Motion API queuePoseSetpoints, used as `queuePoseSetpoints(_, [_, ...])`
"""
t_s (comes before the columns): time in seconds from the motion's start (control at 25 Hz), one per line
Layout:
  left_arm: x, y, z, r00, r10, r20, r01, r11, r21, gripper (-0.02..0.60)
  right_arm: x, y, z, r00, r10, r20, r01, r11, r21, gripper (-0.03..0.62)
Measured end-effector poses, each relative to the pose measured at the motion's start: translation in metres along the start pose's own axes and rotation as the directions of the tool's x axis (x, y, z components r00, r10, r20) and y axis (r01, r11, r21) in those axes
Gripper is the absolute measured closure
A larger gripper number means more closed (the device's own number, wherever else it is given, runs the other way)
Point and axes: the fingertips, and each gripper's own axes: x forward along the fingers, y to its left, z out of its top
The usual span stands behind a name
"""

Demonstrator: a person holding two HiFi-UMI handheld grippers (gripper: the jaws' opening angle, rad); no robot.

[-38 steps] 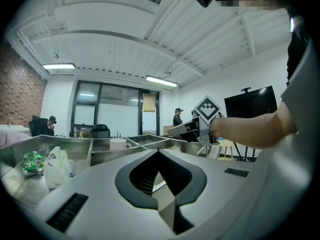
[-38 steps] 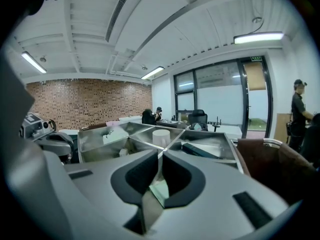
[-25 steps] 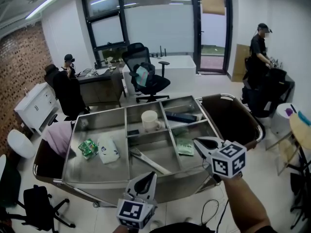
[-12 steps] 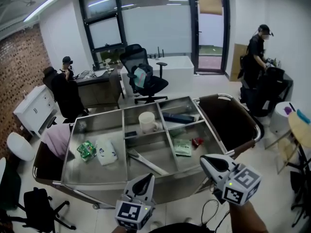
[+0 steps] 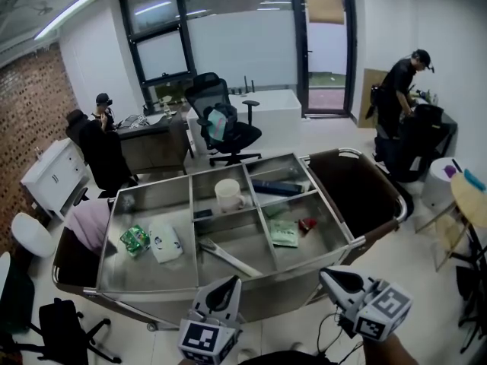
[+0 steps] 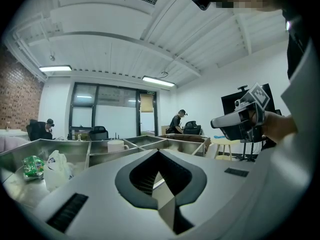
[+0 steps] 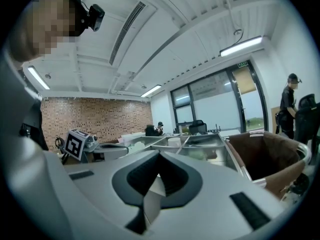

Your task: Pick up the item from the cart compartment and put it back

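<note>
Head view: a compartmented stainless-steel cart (image 5: 144, 274) fills the middle. Its right front compartment holds a flat green sachet (image 5: 284, 233) and a small red item (image 5: 307, 223). A white mug (image 5: 227, 195) stands in a compartment behind. Both grippers hang below the cart's near edge, well apart from its contents: the left gripper (image 5: 223, 291) at centre, the right gripper (image 5: 335, 281) to its right.

Left gripper view: the jaws meet tip to tip, with nothing between them.

Right gripper view: the jaws are closed too, and empty.

I judge that nothing is in hand. I cannot tell which item the task means. For a clean pick, I would spread the jaws before crossing the rim, descend straight between the dividers, and close only once both pads flank the item.
</note>
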Motion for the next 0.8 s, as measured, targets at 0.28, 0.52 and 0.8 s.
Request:
queuePoseSetpoints(0.28, [-0.003,0.004,-0.004,1.0,0.016,-0.008,-0.016,1.0,-0.009,0.581,-0.004,0.009,-0.021,0.999,0.02,-0.03,-0.02,1.0,0.004,0.583])
queuePoseSetpoints(0.52, [-0.004,0.002,-0.005,1.0,0.016,-0.009,-0.016,1.0,-0.009,0.581,-0.002,0.007,-0.014,1.0,0.014,-0.003,-0.014,1.0,0.022,0.583])
queuePoseSetpoints(0.8, [-0.004,0.0,-0.005,1.0,0.014,-0.005,-0.014,1.0,-0.015,0.581,0.002,0.008,-0.02,1.0,0.021,-0.021,-0.02,0.999,0.028,0.583])
